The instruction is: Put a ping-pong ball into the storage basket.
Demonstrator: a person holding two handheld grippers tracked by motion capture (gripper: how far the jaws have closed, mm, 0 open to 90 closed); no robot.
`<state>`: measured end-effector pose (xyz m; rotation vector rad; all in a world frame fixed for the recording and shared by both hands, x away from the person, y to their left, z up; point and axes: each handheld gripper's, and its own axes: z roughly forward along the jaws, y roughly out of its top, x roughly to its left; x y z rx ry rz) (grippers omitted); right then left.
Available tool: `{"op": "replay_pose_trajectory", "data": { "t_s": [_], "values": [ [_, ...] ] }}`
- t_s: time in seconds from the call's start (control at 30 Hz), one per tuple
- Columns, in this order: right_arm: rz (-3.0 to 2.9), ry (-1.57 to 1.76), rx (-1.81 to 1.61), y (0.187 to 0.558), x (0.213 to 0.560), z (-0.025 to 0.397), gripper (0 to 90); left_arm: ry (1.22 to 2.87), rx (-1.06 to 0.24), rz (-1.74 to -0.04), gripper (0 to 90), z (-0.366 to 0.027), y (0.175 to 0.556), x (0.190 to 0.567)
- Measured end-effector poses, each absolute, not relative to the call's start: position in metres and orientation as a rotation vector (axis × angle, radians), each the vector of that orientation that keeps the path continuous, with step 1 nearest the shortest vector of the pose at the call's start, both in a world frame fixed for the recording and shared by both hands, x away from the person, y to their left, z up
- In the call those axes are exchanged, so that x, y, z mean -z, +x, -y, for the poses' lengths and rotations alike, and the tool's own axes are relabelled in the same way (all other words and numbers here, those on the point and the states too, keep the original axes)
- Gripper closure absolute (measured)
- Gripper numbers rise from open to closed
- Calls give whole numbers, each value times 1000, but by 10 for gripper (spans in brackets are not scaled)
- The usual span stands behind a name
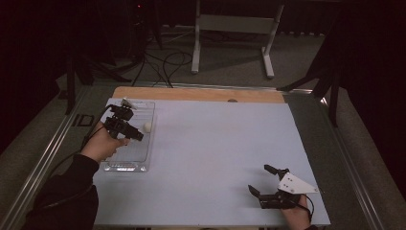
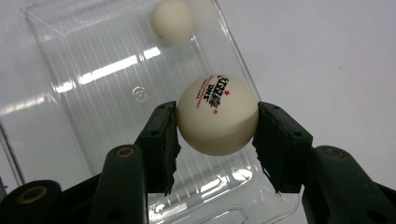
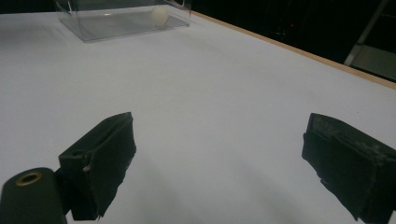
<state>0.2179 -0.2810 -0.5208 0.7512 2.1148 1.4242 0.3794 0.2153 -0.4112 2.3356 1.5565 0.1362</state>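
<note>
1. Dark room; white table [image 1: 215,143] with clear tray [image 1: 143,158] at its left side.
2. Left gripper [image 2: 217,122] clamps a ping-pong ball [image 2: 217,114] between both pads, held over the tray; tray floor directly beneath.
3. Second ball [image 2: 172,21] lies in the tray, ahead of the jaws, near the far wall.
4. Right gripper [image 1: 265,180] wide open, empty, well apart at the near right.
5. Likely next: release straight down; left hand [image 1: 101,143] does it alone.

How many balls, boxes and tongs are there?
Table tennis balls: 2, one held, one in the tray
Clear plastic trays: 1
Tongs: 2, left tongs, right tongs
Total: 5
</note>
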Motion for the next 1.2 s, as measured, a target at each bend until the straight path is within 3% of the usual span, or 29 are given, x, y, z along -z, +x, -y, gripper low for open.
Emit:
{"op": "replay_pose_trajectory", "data": {
  "t_s": [1.2],
  "values": [
    [-2122,753,-1417,218,521,280,93,2431,-63,-1584,514,-211,384,440]
  ]
}}
